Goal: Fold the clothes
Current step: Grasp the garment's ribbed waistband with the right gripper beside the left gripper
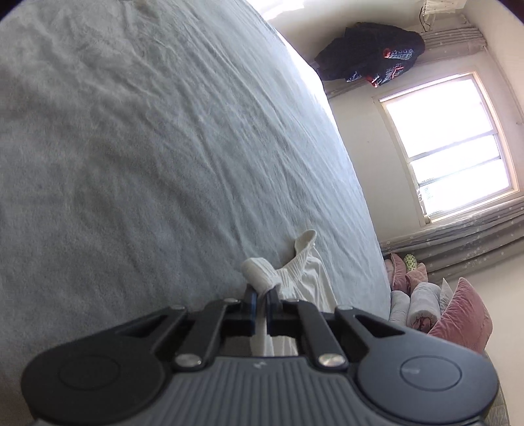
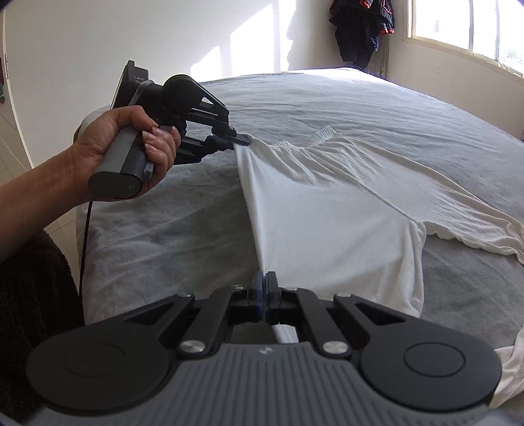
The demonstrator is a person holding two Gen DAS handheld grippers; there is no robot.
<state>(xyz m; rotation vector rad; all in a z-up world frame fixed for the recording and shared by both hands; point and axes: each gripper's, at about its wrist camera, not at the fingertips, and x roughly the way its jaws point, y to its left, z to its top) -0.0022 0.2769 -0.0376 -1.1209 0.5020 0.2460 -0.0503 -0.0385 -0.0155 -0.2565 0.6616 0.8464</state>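
While both grippers pinch the white shirt [image 2: 327, 209], grey bed [image 2: 170, 236], dark clothes [image 2: 360, 29] hanging.

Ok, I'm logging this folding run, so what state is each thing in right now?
left tool: shut on the shirt's shoulder edge near the collar.
right tool: shut on the shirt's side edge, lower down.
white shirt: spread on the bed, one edge lifted taut between the tools, sleeve lying out flat.
bed cover: grey, wrinkled.
dark clothes: hanging in the corner.
window: shut, as far as I can tell.
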